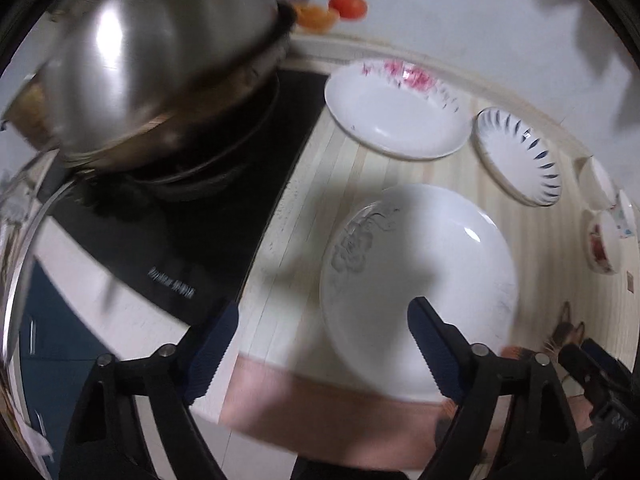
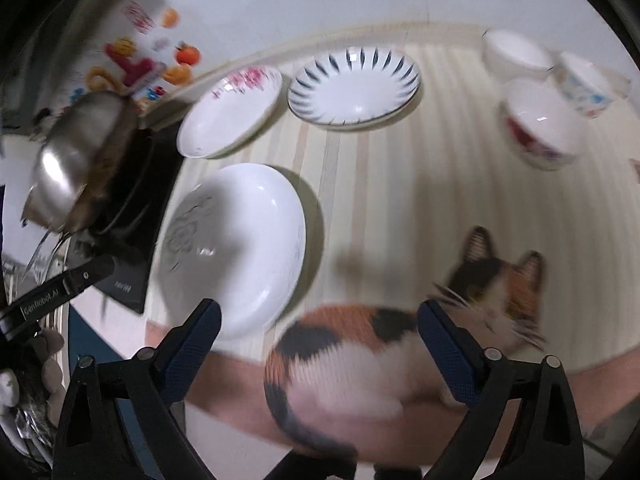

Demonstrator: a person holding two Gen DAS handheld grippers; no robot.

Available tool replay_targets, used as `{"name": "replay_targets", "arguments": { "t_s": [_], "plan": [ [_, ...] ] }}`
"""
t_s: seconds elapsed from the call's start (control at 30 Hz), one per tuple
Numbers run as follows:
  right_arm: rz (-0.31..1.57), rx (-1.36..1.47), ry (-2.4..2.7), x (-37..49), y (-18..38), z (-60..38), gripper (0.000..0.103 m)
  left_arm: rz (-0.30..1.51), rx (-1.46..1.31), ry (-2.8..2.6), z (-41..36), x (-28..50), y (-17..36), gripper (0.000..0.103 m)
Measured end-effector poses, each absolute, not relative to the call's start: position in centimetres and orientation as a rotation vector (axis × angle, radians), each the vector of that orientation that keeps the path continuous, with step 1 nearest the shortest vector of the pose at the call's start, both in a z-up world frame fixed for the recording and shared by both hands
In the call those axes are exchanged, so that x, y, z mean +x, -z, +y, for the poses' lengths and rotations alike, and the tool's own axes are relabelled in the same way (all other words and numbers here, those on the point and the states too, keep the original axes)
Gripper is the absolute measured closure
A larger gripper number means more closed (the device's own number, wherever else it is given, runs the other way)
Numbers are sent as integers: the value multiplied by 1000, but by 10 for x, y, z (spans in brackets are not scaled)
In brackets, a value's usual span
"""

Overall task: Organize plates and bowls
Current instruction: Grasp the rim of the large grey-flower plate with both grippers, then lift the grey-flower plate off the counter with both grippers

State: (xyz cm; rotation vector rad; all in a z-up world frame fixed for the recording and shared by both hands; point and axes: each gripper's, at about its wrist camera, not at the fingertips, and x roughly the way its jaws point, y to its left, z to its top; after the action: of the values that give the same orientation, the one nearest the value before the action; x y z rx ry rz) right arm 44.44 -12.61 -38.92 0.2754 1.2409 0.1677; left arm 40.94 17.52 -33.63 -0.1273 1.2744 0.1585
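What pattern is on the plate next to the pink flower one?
Dark blue radiating dashes around the rim of the plate, clearest in the right wrist view.

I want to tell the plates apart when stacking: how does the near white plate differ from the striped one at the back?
The near white plate has a faint grey flower sketch on one side; the striped plate has dark blue dashes all round its rim. The near white plate lies at the counter's front by the black cooktop; the striped plate lies near the wall, beside the pink-flowered plate. Both are shallow, white inside, upright and hold nothing.

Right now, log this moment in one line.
left tongs open, empty | right tongs open, empty | grey-flower plate nearest | cat under right tongs
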Motion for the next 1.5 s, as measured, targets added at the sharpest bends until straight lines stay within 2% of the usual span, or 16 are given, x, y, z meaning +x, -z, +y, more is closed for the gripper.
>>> {"name": "replay_targets", "arguments": {
  "t_s": [0.13,0.33,0.4,0.47,0.57,0.6,0.77,0.87,1.1,1.5],
  "plan": [
    [1306,288,-153,497,433,-109,14,1339,-117,-108,180,436,367,27],
    [1376,322,-180,520,465,-96,31,1401,-94,-23,176,461,397,47],
    [1402,313,-193,523,476,-89,40,1425,-101,-1,174,470,404,55],
    [1424,310,-205,527,484,-83,45,1430,-85,12,170,474,407,57],
    [1430,300,-243,533,483,-73,69,1433,-49,13,167,475,407,58],
    [1439,310,-257,537,485,-70,74,1427,-45,11,168,475,405,59],
    [1429,318,-237,541,485,-71,82,1408,-37,-9,172,472,398,68],
    [1426,318,-241,542,484,-72,82,1398,-63,-17,177,468,396,71],
    [1418,295,-266,534,482,-78,82,1388,-48,-24,175,447,391,71],
    [1395,307,-237,501,451,-137,82,1360,-5,77,103,417,362,71]
  ]
}}
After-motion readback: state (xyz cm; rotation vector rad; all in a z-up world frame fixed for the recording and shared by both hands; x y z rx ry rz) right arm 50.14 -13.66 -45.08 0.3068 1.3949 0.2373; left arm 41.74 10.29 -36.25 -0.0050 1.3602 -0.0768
